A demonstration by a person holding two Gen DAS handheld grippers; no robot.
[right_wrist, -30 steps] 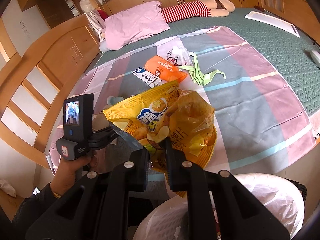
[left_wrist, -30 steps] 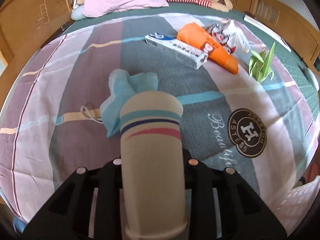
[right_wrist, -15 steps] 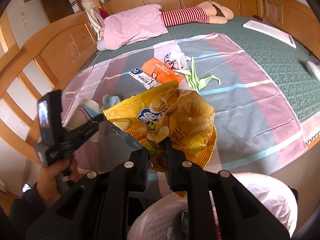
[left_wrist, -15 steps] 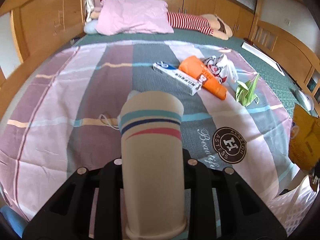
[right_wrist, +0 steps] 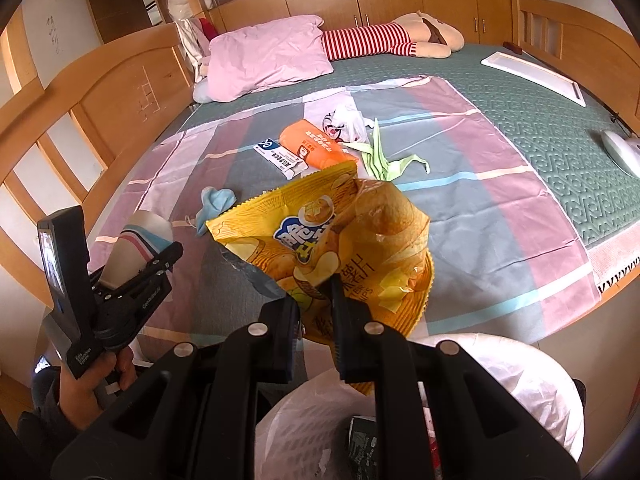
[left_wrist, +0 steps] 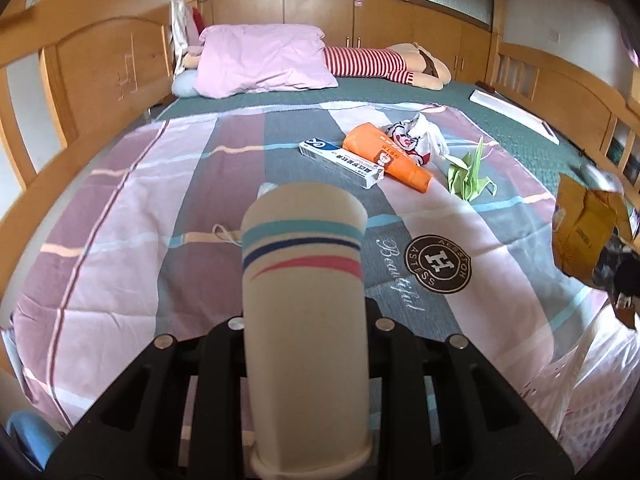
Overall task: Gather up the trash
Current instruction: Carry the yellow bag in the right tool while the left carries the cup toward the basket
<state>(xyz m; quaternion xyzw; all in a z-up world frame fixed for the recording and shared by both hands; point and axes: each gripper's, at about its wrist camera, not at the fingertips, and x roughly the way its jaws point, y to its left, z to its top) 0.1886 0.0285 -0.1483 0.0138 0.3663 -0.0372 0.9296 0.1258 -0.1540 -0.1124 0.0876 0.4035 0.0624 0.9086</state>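
Observation:
My left gripper [left_wrist: 306, 320] is shut on a cream paper cup [left_wrist: 304, 300] with teal, blue and pink stripes, held above the bed's near edge; it also shows in the right wrist view [right_wrist: 136, 240]. My right gripper [right_wrist: 316, 292] is shut on a yellow chip bag [right_wrist: 340, 236], held just above a bin lined with a white bag [right_wrist: 500, 376]. On the bedspread lie a toothpaste box [left_wrist: 340, 158], an orange packet [left_wrist: 386, 156], a crumpled printed wrapper [left_wrist: 416, 136], a green paper crane [left_wrist: 470, 172] and a blue face mask [right_wrist: 214, 204].
A pink pillow [left_wrist: 264, 60] and a striped plush toy [left_wrist: 384, 62] lie at the bed's head. Wooden bed rails [left_wrist: 80, 76] stand left and right. A white flat box [right_wrist: 532, 72] lies on the green cover at the far right. The bin's edge shows in the left wrist view [left_wrist: 580, 376].
My left gripper has lifted the cup and pulled back from the bed, so the blue mask is now hidden behind it. My right gripper still holds the chip bag over the bin.

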